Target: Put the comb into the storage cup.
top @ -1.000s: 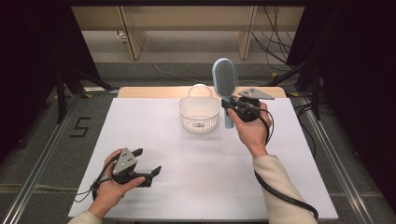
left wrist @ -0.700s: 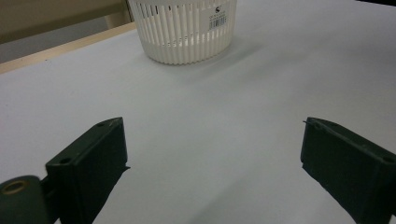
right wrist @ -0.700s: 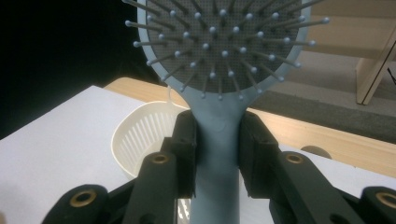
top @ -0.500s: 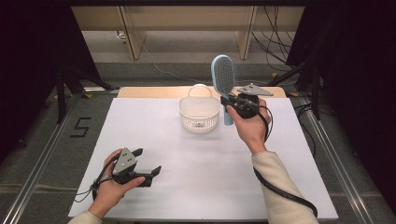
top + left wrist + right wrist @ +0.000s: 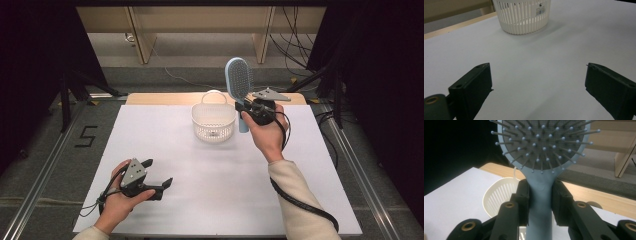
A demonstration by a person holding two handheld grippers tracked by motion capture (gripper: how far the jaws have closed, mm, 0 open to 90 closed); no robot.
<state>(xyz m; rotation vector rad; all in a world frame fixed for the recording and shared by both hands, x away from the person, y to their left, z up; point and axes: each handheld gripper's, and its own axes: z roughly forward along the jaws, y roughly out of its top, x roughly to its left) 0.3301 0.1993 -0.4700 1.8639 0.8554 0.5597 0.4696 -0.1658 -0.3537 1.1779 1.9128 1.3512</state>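
A light blue hairbrush (image 5: 239, 80) stands upright in the air, bristle head up, just right of a white slatted basket (image 5: 214, 121) at the back of the white table. My right gripper (image 5: 246, 108) is shut on the brush's handle; the right gripper view shows both jaws pressed against the hairbrush (image 5: 541, 185) neck, with the basket (image 5: 499, 195) below and behind. My left gripper (image 5: 159, 176) rests on the table near the front left, jaws wide open with nothing between them. From there the basket (image 5: 522, 15) lies ahead.
The white table sheet (image 5: 215, 175) stretches between the two hands. A wooden strip (image 5: 165, 98) runs along the table's far edge. Dark stands and cables (image 5: 300, 55) sit on the floor beyond, and metal rails flank the table.
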